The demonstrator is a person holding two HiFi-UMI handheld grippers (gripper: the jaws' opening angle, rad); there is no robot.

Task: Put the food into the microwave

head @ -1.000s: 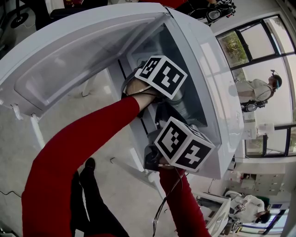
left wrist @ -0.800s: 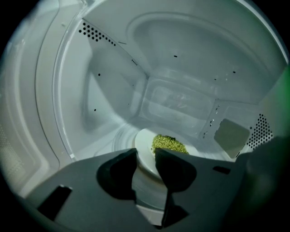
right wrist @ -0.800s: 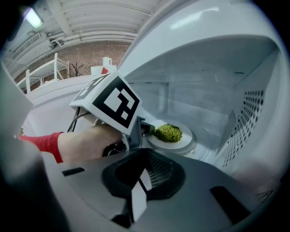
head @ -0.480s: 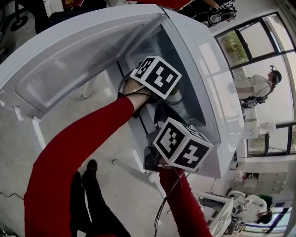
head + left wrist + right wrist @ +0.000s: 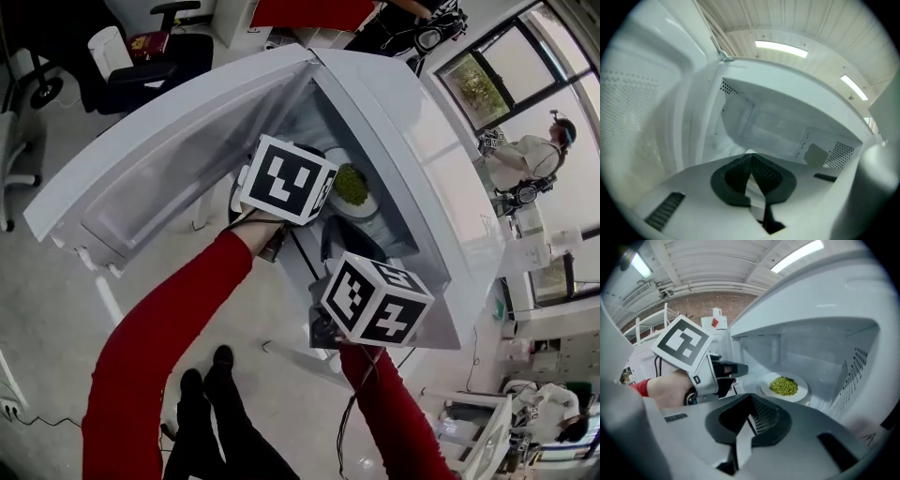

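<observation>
A white plate of green peas [image 5: 783,386] lies on the floor of the open white microwave [image 5: 427,178]; the head view shows this plate [image 5: 352,187] deep in the cavity. My left gripper [image 5: 738,370] hovers at the cavity's mouth, left of the plate and apart from it. Its jaws have just been closing and now meet with nothing between them, as the left gripper [image 5: 751,157] shows in its own view. My right gripper [image 5: 751,400] sits lower, in front of the microwave, jaws together and empty. In the head view its marker cube [image 5: 377,300] covers the tips.
The microwave door [image 5: 169,173] swings wide open to the left. Perforated vents [image 5: 857,376] line the cavity's right wall. A black office chair [image 5: 150,70] and a white bin [image 5: 108,47] stand behind. A person [image 5: 525,159] stands by the windows at the right.
The left gripper has drawn back out of the cavity toward the left and a little up. The plate of peas stays inside and now shows fully. The right gripper has barely moved.
</observation>
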